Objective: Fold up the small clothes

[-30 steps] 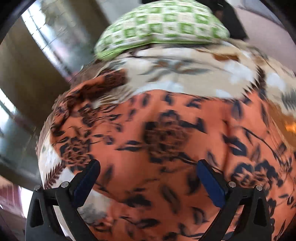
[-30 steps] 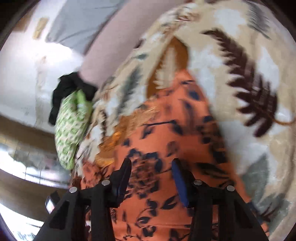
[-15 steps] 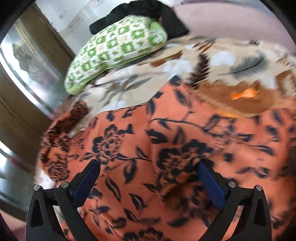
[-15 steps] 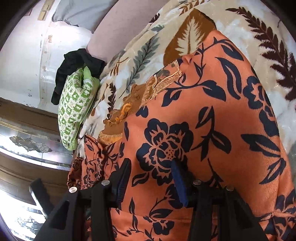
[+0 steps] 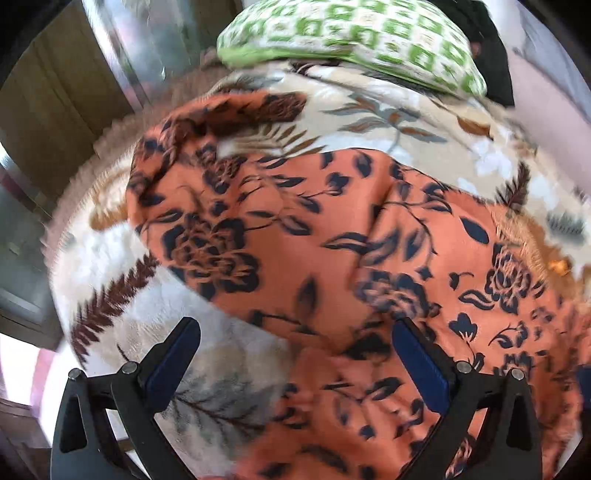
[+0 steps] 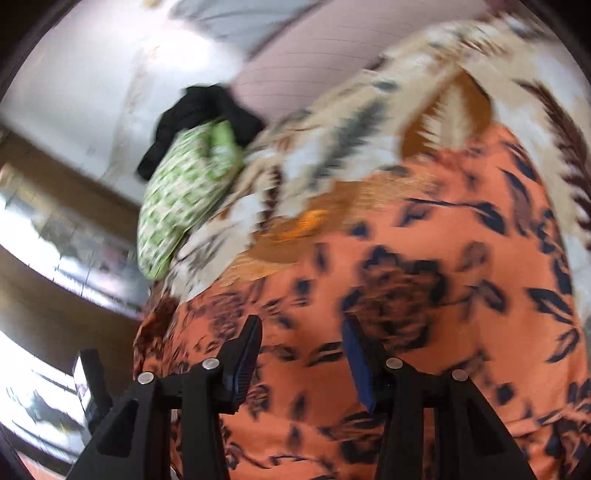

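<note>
An orange garment with dark blue flowers [image 5: 332, 240] lies spread over a leaf-print blanket [image 5: 388, 110]. My left gripper [image 5: 295, 343] hovers wide open above the garment's near left edge, its blue pads [image 5: 173, 362] apart with nothing pinched. In the right wrist view the same orange garment [image 6: 424, 295] fills the lower right. My right gripper [image 6: 301, 350] stands half open over it, with cloth seen behind the gap but not pressed by the pads [image 6: 356, 358]. A gold embroidered trim [image 6: 295, 236] shows at the garment's far edge.
A green and white patterned pillow [image 5: 351, 33] lies at the blanket's far end with a black cloth [image 6: 199, 110] behind it. A pink sheet [image 6: 314, 74] and white wall sit beyond. Wooden and glass furniture [image 5: 55, 92] stands on the left. The other gripper's finger [image 6: 92, 384] shows at lower left.
Both views have swung and blurred. The left gripper has shifted toward the garment's left edge, so bare blanket now shows under its left finger. The right view tilted, showing more wall. Both jaws kept their width.
</note>
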A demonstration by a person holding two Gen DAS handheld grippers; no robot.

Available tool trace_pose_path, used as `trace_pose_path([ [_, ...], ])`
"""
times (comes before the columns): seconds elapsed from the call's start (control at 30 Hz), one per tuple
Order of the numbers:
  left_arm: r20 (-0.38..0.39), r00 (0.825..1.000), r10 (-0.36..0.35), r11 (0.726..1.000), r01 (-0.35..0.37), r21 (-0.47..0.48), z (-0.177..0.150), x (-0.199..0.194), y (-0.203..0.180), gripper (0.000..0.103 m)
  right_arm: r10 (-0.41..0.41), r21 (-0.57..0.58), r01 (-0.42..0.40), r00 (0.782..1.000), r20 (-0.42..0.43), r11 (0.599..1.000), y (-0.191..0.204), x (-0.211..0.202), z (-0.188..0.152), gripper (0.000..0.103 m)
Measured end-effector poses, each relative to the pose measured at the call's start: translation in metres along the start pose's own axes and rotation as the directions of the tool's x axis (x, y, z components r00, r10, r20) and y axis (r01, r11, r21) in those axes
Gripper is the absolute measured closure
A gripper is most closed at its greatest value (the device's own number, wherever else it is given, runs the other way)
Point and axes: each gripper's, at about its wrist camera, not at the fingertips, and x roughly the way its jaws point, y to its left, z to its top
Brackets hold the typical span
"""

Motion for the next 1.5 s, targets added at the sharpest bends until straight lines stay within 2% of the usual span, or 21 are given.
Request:
trace_pose_path([
  [0.1, 0.036, 0.997, 0.064, 0.991, -0.059, -0.124, 0.014, -0.005, 0.064, 0.000, 0.033, -0.121, -0.040, 0.997, -0.065, 0.992, 0.046, 0.019, -0.014, 0.055],
  [0.2, 0.046, 0.993, 0.111, 0.952, -0.093, -0.291, 0.024, -0.003, 0.126, 0.000, 0.057, -0.188, -0.082, 0.989, -0.135, 0.979, 0.090, 0.053, -0.031, 0.055],
  [0.3, 0.043, 0.997, 0.068, 0.900, -0.043, -0.433, 0.030, 0.012, 0.177, 0.000, 0.033, -0.193, -0.080, 0.971, -0.236, 0.978, 0.116, 0.105, -0.042, 0.054],
  [0.37, 0.049, 0.999, 0.020, 0.885, 0.005, -0.466, 0.031, 0.019, 0.192, 0.000, -0.041, -0.196, -0.026, 0.944, -0.328, 0.980, 0.117, 0.142, -0.053, 0.052],
  [0.43, 0.067, 0.998, -0.014, 0.891, 0.043, -0.452, 0.039, 0.027, 0.192, 0.000, -0.059, -0.230, -0.008, 0.957, -0.286, 0.973, 0.126, 0.140, -0.053, 0.049],
  [0.5, 0.096, 0.995, -0.013, 0.906, 0.052, -0.420, 0.046, 0.031, 0.193, 0.000, -0.040, -0.218, -0.032, 0.948, -0.316, 0.976, 0.130, 0.131, -0.051, 0.049],
  [0.57, 0.140, 0.990, -0.001, 0.918, 0.056, -0.393, 0.053, 0.024, 0.188, 0.000, -0.010, -0.199, -0.051, 0.955, -0.296, 0.979, 0.126, 0.113, -0.052, 0.049],
  [0.67, 0.212, 0.977, -0.004, 0.930, 0.082, -0.359, 0.067, 0.016, 0.182, 0.000, -0.037, -0.238, -0.026, 0.965, -0.259, 0.971, 0.113, 0.083, -0.055, 0.049],
  [0.77, 0.225, 0.972, 0.060, 0.953, 0.011, -0.304, 0.087, 0.014, 0.170, 0.000, -0.062, -0.249, 0.005, 0.974, -0.220, 0.968, 0.089, 0.052, -0.058, 0.049],
  [0.83, 0.184, 0.979, 0.087, 0.962, -0.035, -0.269, 0.109, 0.026, 0.168, 0.000, -0.053, -0.212, 0.009, 0.978, -0.200, 0.977, 0.070, 0.033, -0.055, 0.049],
  [0.87, 0.156, 0.985, 0.075, 0.965, -0.033, -0.260, 0.115, 0.031, 0.171, 0.000, -0.051, -0.203, 0.012, 0.981, -0.189, 0.979, 0.059, 0.026, -0.052, 0.049],
  [0.9, 0.104, 0.994, 0.036, 0.968, -0.008, -0.252, 0.127, 0.044, 0.175, 0.000, -0.052, -0.201, 0.016, 0.983, -0.175, 0.980, 0.054, 0.021, -0.052, 0.049],
  [0.97, 0.025, 0.998, -0.050, 0.964, 0.054, -0.260, 0.143, 0.064, 0.181, 0.000, -0.052, -0.196, 0.023, 0.988, -0.146, 0.980, 0.041, 0.015, -0.046, 0.049],
  [1.03, 0.027, 0.988, -0.154, 0.962, 0.156, -0.225, 0.154, 0.075, 0.176, 0.000, -0.027, -0.164, 0.001, 0.987, -0.156, 0.987, 0.032, 0.017, -0.041, 0.048],
  [1.07, 0.001, 0.979, -0.206, 0.958, 0.202, -0.201, 0.158, 0.082, 0.171, 0.000, -0.021, -0.149, -0.004, 0.986, -0.164, 0.989, 0.030, 0.020, -0.039, 0.048],
  [1.1, -0.021, 0.975, -0.222, 0.960, 0.215, -0.182, 0.160, 0.087, 0.166, 0.002, -0.015, -0.134, -0.008, 0.985, -0.174, 0.991, 0.028, 0.022, -0.037, 0.049],
  [1.17, -0.042, 0.973, -0.227, 0.968, 0.220, -0.117, 0.159, 0.090, 0.151, 0.019, 0.011, -0.113, -0.033, 0.982, -0.186, 0.993, 0.028, 0.026, -0.034, 0.049],
  [1.23, -0.076, 0.971, -0.227, 0.973, 0.222, -0.071, 0.154, 0.095, 0.138, 0.070, 0.018, -0.123, -0.040, 0.984, -0.177, 0.992, 0.029, 0.024, -0.032, 0.049],
  [1.3, -0.062, 0.957, -0.284, 0.958, 0.279, -0.072, 0.146, 0.090, 0.133, 0.082, -0.005, -0.162, -0.018, 0.990, -0.141, 0.987, 0.033, 0.018, -0.031, 0.049],
  [1.37, -0.022, 0.955, -0.297, 0.953, 0.295, -0.069, 0.141, 0.076, 0.129, 0.085, -0.021, -0.180, 0.001, 0.994, -0.106, 0.984, 0.037, 0.015, -0.028, 0.049],
  [1.5, 0.092, 0.925, -0.368, 0.930, 0.367, 0.028, 0.127, 0.013, 0.103, 0.088, -0.007, -0.119, -0.001, 0.998, -0.063, 0.993, 0.025, 0.004, -0.017, 0.049],
])
